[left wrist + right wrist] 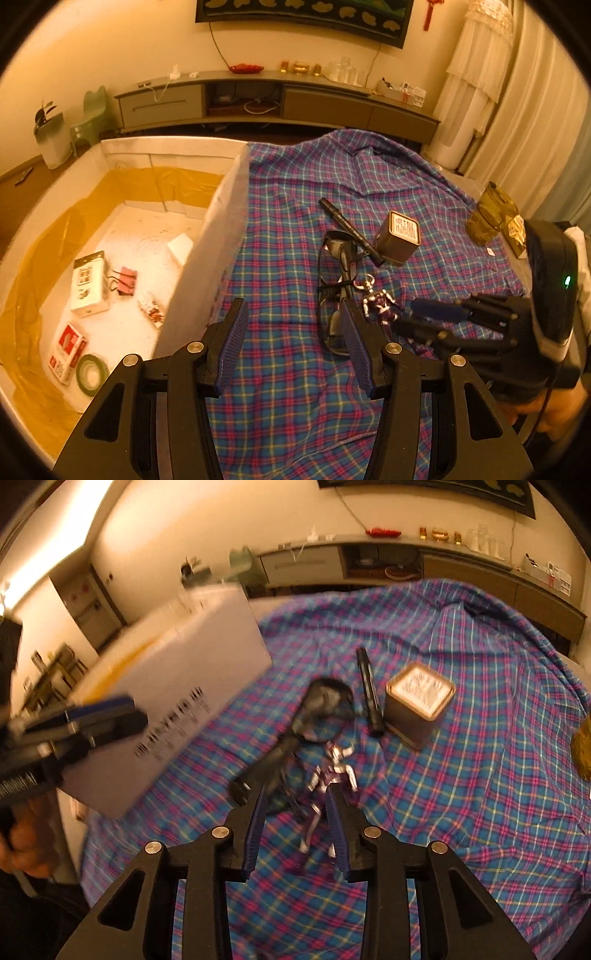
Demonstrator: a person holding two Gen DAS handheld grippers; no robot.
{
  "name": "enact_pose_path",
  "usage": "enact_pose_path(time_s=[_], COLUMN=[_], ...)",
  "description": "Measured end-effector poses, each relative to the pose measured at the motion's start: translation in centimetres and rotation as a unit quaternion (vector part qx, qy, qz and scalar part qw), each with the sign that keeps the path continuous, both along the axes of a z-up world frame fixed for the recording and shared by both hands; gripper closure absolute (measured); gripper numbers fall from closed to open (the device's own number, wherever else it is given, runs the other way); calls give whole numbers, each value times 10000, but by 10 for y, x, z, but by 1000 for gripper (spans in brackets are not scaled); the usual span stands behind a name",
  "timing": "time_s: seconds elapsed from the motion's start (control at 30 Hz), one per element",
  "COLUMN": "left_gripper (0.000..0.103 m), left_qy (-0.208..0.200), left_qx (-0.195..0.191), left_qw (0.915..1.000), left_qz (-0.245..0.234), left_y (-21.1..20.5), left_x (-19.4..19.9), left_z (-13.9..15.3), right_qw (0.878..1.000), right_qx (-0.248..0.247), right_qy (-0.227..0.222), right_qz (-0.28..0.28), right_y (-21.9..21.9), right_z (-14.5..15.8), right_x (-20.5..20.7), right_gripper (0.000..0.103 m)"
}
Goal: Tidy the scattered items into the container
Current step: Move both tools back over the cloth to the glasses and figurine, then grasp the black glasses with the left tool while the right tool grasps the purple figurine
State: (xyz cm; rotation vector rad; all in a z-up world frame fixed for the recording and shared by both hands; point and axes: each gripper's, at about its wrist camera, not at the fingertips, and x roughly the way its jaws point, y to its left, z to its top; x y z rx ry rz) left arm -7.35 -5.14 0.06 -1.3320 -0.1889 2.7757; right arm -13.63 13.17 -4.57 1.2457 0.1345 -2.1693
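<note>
A white foam box (218, 236) stands at the left on the plaid cloth, and several small items lie inside it. On the cloth lie dark glasses (336, 280), a black marker (351, 230), a square tin (400, 236) and a silver-purple toy figure (380, 302). My left gripper (291, 339) is open and empty, hovering beside the box wall. My right gripper (295, 812) is open with its jaws around the figure (328, 775), not closed on it. The glasses (295, 731), marker (369, 694) and tin (419, 705) lie just beyond. The right gripper also shows in the left wrist view (428, 317).
An amber glass jar (493, 214) stands at the cloth's far right edge. A low TV cabinet (277, 99) runs along the back wall. The foam box (177, 686) stands close on the left in the right wrist view.
</note>
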Motion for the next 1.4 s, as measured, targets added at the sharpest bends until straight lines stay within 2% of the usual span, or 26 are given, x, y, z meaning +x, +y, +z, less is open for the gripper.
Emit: enact_pose_path(time_s=[0.13, 0.2, 0.3, 0.37, 0.43, 0.6, 0.73, 0.8, 0.87, 0.93, 1.17, 1.4], left_gripper=[49, 49, 49, 49, 49, 49, 48, 48, 49, 64, 65, 65], left_qy=[-185, -274, -389, -489, -591, -794, -922, -840, -801, -767, -798, -507], left_qx=[6, -53, -119, -135, -124, -286, -259, -413, -381, -444, -289, -214], left_qw=[9998, 9996, 9991, 9986, 9981, 9964, 9954, 9956, 9959, 9960, 9963, 9984], left_qz=[-35, -99, -146, -143, -156, -119, 39, 94, 149, 127, 122, 117], left_y=[14, 24, 34, 41, 48, 60, 61, 65, 65, 67, 61, 49], left_x=[-18, -28, -40, -50, -59, -73, -81, -84, -85, -85, -77, -57], left_z=[-13, -20, -31, -40, -48, -70, -88, -90, -89, -89, -84, -55], right_qw=[9995, 9992, 9991, 9987, 9986, 9992, 9995, 9996, 9996, 9995, 9999, 9994], right_qx=[260, 353, 386, 459, 510, 389, 311, 266, 284, 293, 2, -317], right_qy=[-108, -133, 66, 89, 87, -26, -57, -28, -3, -39, -103, -41], right_qz=[115, 112, 175, 193, 139, 78, 42, 31, 57, 55, -53, -110], right_y=[-4, -4, -4, -3, 2, 21, 28, 30, 29, 30, 41, 43], right_z=[-23, -34, -37, -37, -38, -39, -39, -38, -39, -38, -22, 2], right_x=[-8, -12, -11, -11, -11, -9, -5, 0, 1, 2, 4, 10], right_gripper=[58, 58, 57, 61, 73, 74, 74, 74, 74, 74, 75, 75])
